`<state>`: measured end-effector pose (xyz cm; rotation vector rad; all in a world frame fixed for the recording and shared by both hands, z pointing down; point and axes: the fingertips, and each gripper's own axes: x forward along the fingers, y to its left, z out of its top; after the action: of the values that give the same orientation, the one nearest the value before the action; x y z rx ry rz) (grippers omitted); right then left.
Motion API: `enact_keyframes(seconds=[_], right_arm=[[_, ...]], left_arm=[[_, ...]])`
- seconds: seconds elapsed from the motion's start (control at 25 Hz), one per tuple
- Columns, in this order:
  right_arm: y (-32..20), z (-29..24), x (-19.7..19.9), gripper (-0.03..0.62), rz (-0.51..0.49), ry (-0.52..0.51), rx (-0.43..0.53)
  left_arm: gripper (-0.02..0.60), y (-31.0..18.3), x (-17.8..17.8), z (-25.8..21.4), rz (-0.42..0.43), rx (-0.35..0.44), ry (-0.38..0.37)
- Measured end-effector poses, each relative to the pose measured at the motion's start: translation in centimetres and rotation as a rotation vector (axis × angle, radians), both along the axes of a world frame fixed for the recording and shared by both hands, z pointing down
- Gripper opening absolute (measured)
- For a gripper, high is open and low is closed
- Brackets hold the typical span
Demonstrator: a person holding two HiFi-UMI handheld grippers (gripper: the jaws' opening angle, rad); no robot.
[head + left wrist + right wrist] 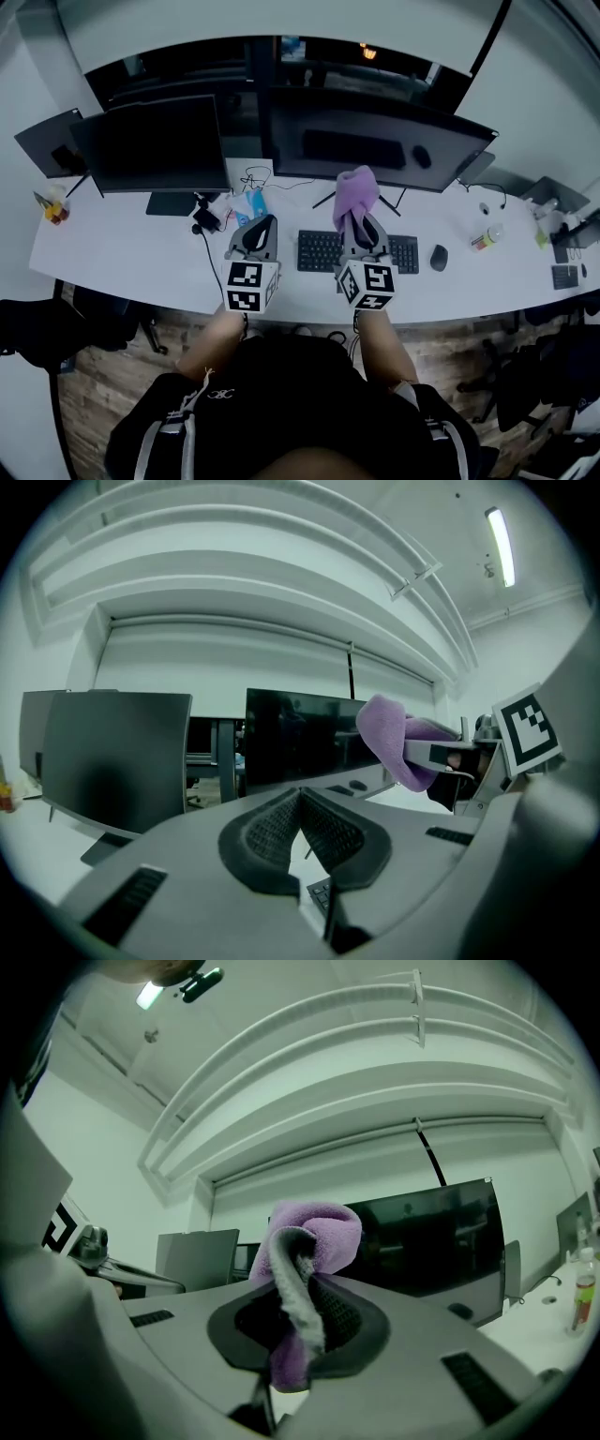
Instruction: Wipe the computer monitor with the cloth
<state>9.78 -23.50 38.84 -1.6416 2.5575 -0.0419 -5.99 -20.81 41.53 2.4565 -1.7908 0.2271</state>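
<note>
A purple cloth (pixel 356 199) is bunched in my right gripper (pixel 362 225), which is shut on it and held above the keyboard, just short of the wide dark monitor (pixel 375 141). In the right gripper view the cloth (pixel 305 1241) folds over the jaws, with the monitor (pixel 436 1241) behind. My left gripper (pixel 260 232) hovers to the left, shut and empty; its pads (pixel 300 832) meet with nothing between them. The left gripper view shows the cloth (pixel 398 738) and the right gripper off to the right.
A second monitor (pixel 155 145) stands at the left, a third (pixel 47 141) further left. On the white desk (pixel 122 253) lie a keyboard (pixel 319 251), a mouse (pixel 439 257), cables, a bottle (pixel 487 238) and small items (pixel 54 208).
</note>
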Motion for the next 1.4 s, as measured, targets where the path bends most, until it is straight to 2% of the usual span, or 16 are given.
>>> enact_keyframes(seconds=[0.28, 0.48, 0.64, 0.84, 1.08, 1.4], right_arm=[[-3.0, 0.9, 2.5, 0.057, 0.048, 0.004, -0.027], [-4.9, 1.0, 7.7, 0.057, 0.162, 0.016, -0.030], [-6.2, 0.6, 13.6, 0.057, 0.286, 0.049, -0.028], [-7.2, -3.1, 20.0, 0.057, 0.411, 0.064, 0.026], [-10.0, -8.2, 26.7, 0.057, 0.489, 0.107, 0.102], [-15.1, -13.8, 34.8, 0.055, 0.615, 0.277, 0.107]], left_arm=[[0.012, -3.9, 0.8, 0.3, 0.041, -0.015, 0.010], [0.012, -6.0, 1.8, 0.5, 0.065, -0.018, 0.017], [0.012, -6.4, 2.5, 0.7, 0.081, -0.029, 0.025], [0.012, -6.8, 3.0, 1.5, 0.105, -0.050, 0.021], [0.012, -6.7, 4.9, 1.8, 0.147, -0.060, 0.024], [0.012, -6.7, 6.3, 2.2, 0.165, -0.068, 0.003]])
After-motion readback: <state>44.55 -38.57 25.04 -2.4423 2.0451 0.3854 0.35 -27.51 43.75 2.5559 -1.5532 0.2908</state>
